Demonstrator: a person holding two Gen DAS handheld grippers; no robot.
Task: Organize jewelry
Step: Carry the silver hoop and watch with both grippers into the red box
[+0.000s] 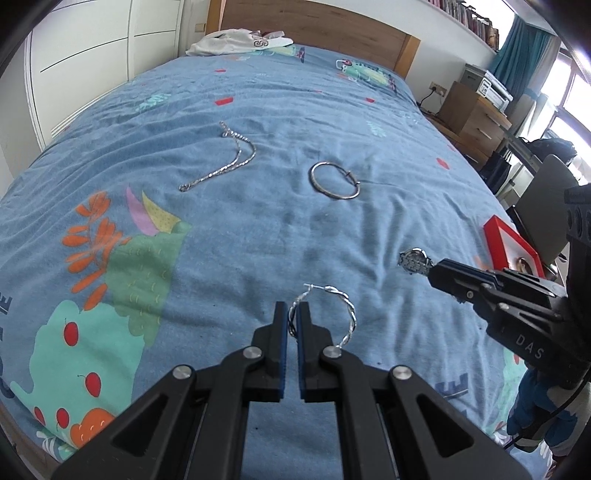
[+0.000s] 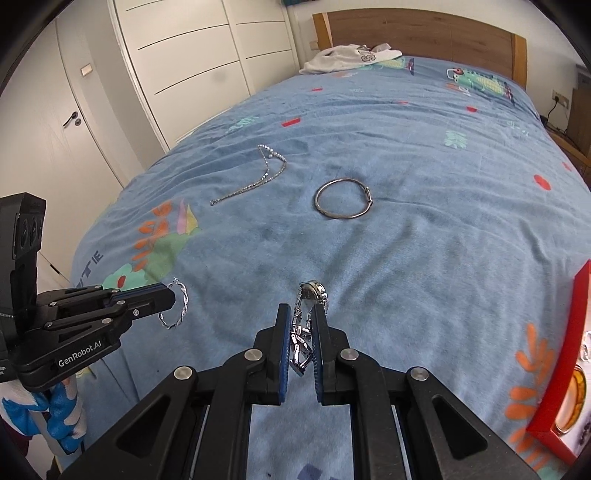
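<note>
My left gripper (image 1: 293, 314) is shut on a twisted silver hoop earring (image 1: 347, 310) and holds it above the blue bedspread; it also shows in the right wrist view (image 2: 173, 295) with the hoop (image 2: 181, 310). My right gripper (image 2: 301, 314) is shut on a silver watch (image 2: 314, 291) by its metal band; in the left wrist view it (image 1: 430, 271) holds the watch (image 1: 413, 260). A silver chain (image 1: 236, 155) and a round silver bangle (image 1: 334, 181) lie on the bed farther away. A red jewelry box (image 2: 561, 369) sits at the right edge.
The bed (image 1: 258, 229) has a blue patterned cover and a wooden headboard (image 1: 314, 33). A white garment (image 1: 236, 42) lies near the headboard. White wardrobe doors (image 2: 177, 66) stand to the left, a wooden nightstand (image 1: 476, 118) to the right.
</note>
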